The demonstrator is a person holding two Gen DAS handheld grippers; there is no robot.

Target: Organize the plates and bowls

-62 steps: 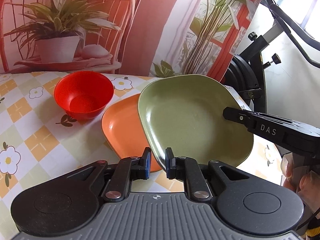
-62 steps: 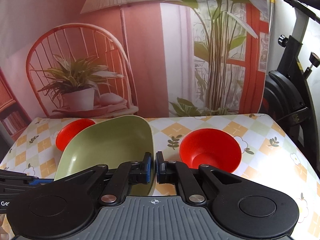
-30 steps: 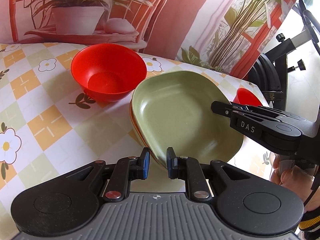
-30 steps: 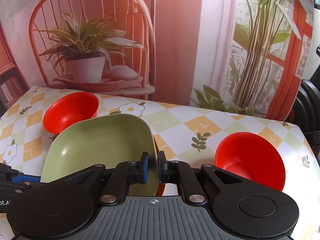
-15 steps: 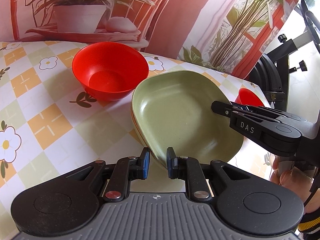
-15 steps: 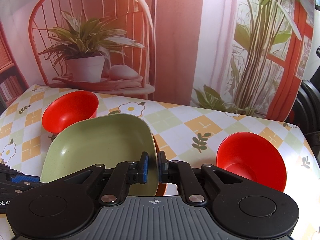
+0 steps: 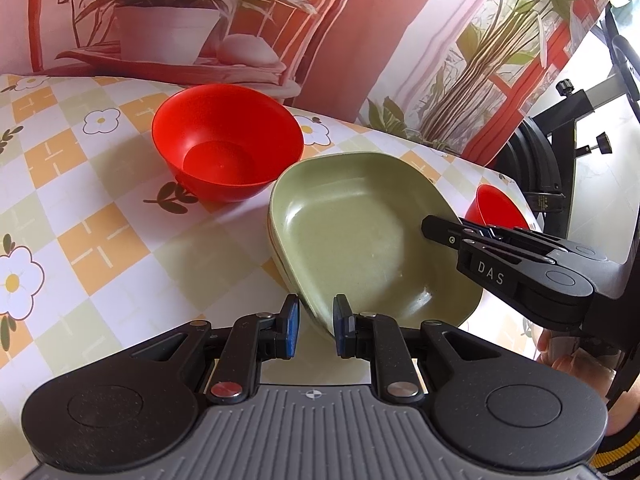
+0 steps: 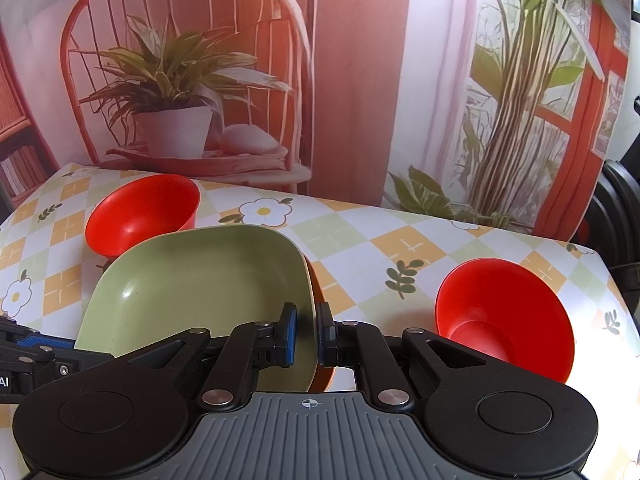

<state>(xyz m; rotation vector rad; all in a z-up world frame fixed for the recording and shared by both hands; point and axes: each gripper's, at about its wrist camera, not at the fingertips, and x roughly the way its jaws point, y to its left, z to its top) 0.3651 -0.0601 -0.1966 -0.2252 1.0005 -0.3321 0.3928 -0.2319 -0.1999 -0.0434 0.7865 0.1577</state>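
- Table (image 7: pixel 100 240) with a flower and check cloth holds everything. It is the biggest thing here.
- The green plate (image 7: pixel 360 240) is next in size. It sits on top of the orange plate (image 8: pixel 323 378), near the front middle of the table. Only a thin orange edge peeks out from under it, so the two plates look neatly stacked.
- I think the plate step is just about done. The green plate looks like it is down flat, and all that is left is to let go of it.
- One red bowl (image 7: pixel 228 148) stands just behind the plates on the left side, near them but not touching as far as I can see.
- The other red bowl (image 8: pixel 504 312) stands well apart on the right side, near the table edge. The two bowls are not together yet, so I guess they come next.
- The left claw (image 7: pixel 316 330) is closed on the near rim of the green plate, one blue pad on each side of it.
- The right claw (image 8: pixel 307 334) is closed on the plate's right rim in the same way, with the rim between its pads.
- Next, both claws should open a little and pull straight back, so they do not drag the green plate off the orange one.
- Then one claw can pinch the rim of a red bowl, lift it, and set it inside the other bowl. The bowl walls are steep and smooth, so the pinch may slip if it is too light.
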